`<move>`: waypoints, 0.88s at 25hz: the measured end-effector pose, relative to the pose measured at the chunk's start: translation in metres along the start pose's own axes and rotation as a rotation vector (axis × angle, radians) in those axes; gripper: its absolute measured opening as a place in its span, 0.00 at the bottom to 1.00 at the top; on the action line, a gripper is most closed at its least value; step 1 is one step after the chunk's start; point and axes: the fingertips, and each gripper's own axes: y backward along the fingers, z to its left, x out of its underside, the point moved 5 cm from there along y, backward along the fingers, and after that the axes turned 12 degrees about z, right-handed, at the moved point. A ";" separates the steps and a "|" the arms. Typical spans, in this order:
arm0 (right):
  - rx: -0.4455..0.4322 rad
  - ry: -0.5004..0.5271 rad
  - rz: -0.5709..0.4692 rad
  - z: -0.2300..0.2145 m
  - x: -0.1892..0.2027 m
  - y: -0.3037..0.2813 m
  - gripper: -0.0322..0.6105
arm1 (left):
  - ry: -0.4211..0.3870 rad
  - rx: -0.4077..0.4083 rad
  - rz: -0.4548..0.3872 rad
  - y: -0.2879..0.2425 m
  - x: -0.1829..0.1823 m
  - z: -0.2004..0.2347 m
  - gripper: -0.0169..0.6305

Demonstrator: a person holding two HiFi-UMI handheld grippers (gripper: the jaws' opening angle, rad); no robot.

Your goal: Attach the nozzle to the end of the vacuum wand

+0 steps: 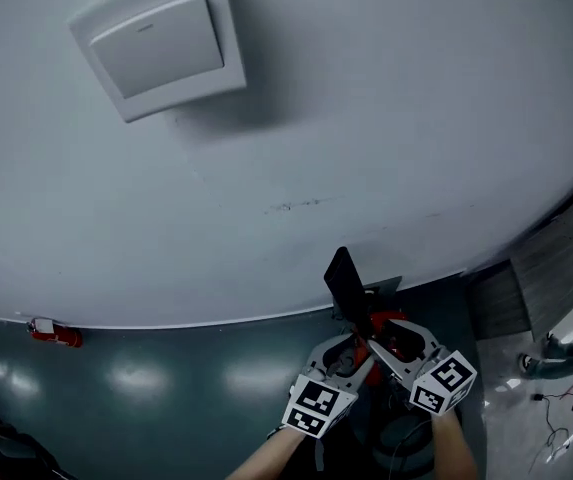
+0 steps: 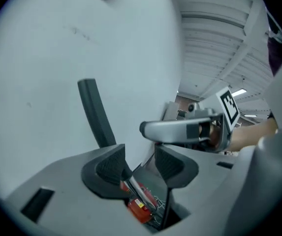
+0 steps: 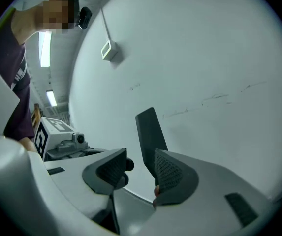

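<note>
Here, the left gripper (image 2: 140, 163) and the right gripper (image 3: 140, 168) both have their fingers (image 3: 169, 173) spread wide, pinching nothing. The dark, flat nozzle (image 3: 149, 132) stands upright just behind the right gripper's fingers and above-left of the left gripper's, against a pale wall (image 1: 366, 118).

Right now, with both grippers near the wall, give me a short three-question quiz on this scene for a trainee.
1. True or false: the jaws of the left gripper and the right gripper both stand apart.
2. In the head view, the dark nozzle shows: A, just above the grippers; B, at the far left edge; C, in the top right corner.
3. Fill in: the small object at the foot of the wall, far left, is ____.
Key: 1 true; 2 A; 3 red.
</note>
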 end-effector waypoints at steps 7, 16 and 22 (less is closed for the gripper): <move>0.089 -0.066 -0.191 0.031 -0.043 0.046 0.18 | -0.038 0.013 -0.072 0.051 -0.055 -0.018 0.21; 0.175 -0.077 -0.351 0.056 -0.081 0.093 0.09 | -0.097 0.047 -0.168 0.093 -0.113 -0.039 0.07; 0.201 -0.083 -0.382 0.063 -0.089 0.106 0.08 | -0.106 0.082 -0.216 0.103 -0.132 -0.044 0.03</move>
